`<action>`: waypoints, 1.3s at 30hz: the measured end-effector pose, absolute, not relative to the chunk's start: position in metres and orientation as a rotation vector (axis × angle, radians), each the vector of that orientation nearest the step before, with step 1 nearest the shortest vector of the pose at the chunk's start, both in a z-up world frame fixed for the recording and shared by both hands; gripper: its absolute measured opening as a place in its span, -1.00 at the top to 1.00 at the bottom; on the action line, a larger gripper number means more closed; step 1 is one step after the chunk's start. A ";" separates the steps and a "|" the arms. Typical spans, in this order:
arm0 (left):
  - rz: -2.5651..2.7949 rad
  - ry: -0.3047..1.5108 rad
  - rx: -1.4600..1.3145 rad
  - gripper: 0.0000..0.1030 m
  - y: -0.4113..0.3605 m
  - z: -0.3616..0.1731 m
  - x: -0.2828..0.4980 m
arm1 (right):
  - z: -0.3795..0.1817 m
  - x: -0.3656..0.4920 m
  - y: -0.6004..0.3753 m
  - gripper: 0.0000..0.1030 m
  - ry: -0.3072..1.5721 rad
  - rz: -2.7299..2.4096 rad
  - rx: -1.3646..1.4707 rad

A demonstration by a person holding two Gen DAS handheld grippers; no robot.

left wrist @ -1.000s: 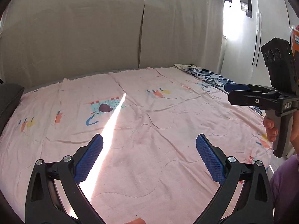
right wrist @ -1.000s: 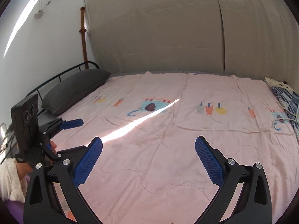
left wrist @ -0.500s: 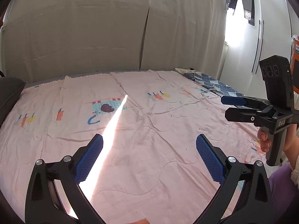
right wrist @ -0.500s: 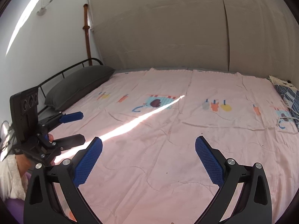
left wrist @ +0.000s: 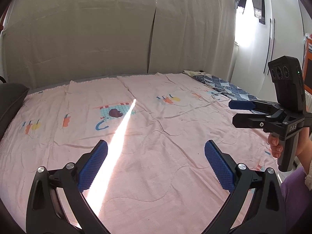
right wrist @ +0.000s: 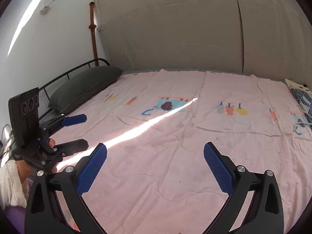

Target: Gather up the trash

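Observation:
A pink bed sheet (left wrist: 156, 175) with cartoon prints fills both views, and no distinct piece of trash shows on it. Only small dark specks (left wrist: 181, 120) (right wrist: 179, 181) dot the cloth. My left gripper (left wrist: 156, 146) hovers open over the near part of the bed, nothing between its blue pads. It also shows at the left of the right wrist view, left gripper (right wrist: 81, 131), open and held by a hand. My right gripper (right wrist: 155, 147) is open and empty too. From the left wrist view the right gripper (left wrist: 234, 113) hangs over the bed's right side.
A dark grey pillow (right wrist: 85, 85) lies against a black metal bed rail (right wrist: 68, 74) at the left end. A blue patterned cloth (left wrist: 224, 85) and a white cable (left wrist: 216, 93) lie at the right end. Beige curtains (left wrist: 97, 39) hang behind. A sunlight stripe crosses the sheet.
Both views have shifted slightly, with more of the pillow and wall showing in the right wrist view. The right gripper sits lower and further left in the left wrist view. Both grippers stay open.

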State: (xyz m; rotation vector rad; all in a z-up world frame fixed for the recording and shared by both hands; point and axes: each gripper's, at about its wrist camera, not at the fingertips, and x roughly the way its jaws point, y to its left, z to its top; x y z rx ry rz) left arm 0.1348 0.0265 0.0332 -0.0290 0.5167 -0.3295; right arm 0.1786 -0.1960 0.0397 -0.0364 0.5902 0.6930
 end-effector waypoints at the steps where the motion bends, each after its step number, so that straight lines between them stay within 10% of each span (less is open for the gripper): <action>1: -0.329 0.517 -0.027 -0.89 0.026 0.033 0.135 | 0.040 0.179 -0.196 -0.85 0.591 0.693 -0.038; 39: -0.313 0.532 -0.006 -0.89 0.027 0.031 0.136 | 0.039 0.178 -0.193 -0.85 0.588 0.687 -0.040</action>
